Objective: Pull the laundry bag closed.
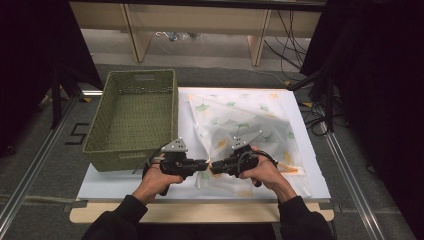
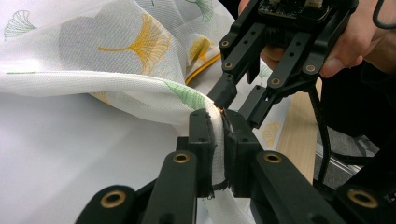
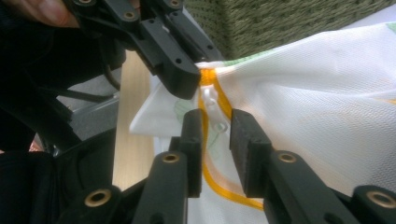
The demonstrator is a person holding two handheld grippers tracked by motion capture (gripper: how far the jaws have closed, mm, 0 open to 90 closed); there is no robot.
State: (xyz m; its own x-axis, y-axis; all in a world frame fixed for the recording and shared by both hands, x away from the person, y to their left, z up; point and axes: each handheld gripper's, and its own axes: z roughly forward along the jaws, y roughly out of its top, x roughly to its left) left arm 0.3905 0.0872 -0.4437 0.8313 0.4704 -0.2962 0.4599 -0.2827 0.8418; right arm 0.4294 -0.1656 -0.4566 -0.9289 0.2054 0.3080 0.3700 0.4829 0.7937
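Between the left gripper's (image 2: 217, 149) clamped fingers, white leaf-printed mesh bag (image 2: 116, 88) bunches; right gripper's (image 3: 215, 140) fingers stand apart around its orange zipper (image 3: 205, 79), whose pull is blurred.

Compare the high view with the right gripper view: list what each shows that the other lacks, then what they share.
High view alone: the whole green basket standing left of the mesh bag, the white board under both, and both hands.
Right gripper view alone: the orange zipper and its white pull tab between the right gripper jaws, which stand apart.
Both: the left gripper clamping the bag's corner, and the basket weave.
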